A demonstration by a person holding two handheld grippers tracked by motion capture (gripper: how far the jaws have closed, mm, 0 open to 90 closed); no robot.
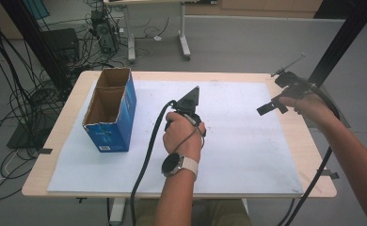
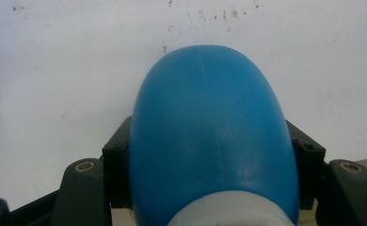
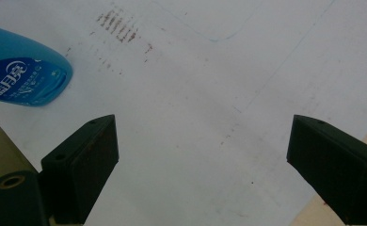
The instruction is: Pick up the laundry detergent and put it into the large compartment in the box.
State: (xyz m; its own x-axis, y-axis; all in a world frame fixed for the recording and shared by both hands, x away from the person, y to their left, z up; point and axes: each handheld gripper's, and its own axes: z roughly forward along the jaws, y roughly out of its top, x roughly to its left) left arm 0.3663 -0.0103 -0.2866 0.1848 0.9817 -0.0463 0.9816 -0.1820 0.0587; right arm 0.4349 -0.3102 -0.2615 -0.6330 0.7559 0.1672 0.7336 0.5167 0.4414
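Where cables trail, scuffed white board [image 1: 247, 141]

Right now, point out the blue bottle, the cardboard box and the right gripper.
blue bottle [image 2: 210, 136]: left gripper view, middle of its body.
cardboard box [image 1: 125, 106]: high view, blue side wall.
right gripper [image 3: 203, 165]: right gripper view, between open jaws.

The high view looks forward and down from above the person's side, taking in the whole surface [image 1: 247, 155] with its white mat, the open cardboard box [image 1: 111, 110] at the left and the floor beyond. The left gripper view rides on the left gripper [image 2: 210, 155] and looks along its jaws at the mat from very near, a blue bottle [image 2: 212, 136] close before the lens. The right gripper view looks down along the right gripper [image 3: 203, 162] from higher up, sharing with the other two the white mat and the same blue bottle [image 3: 24, 70].
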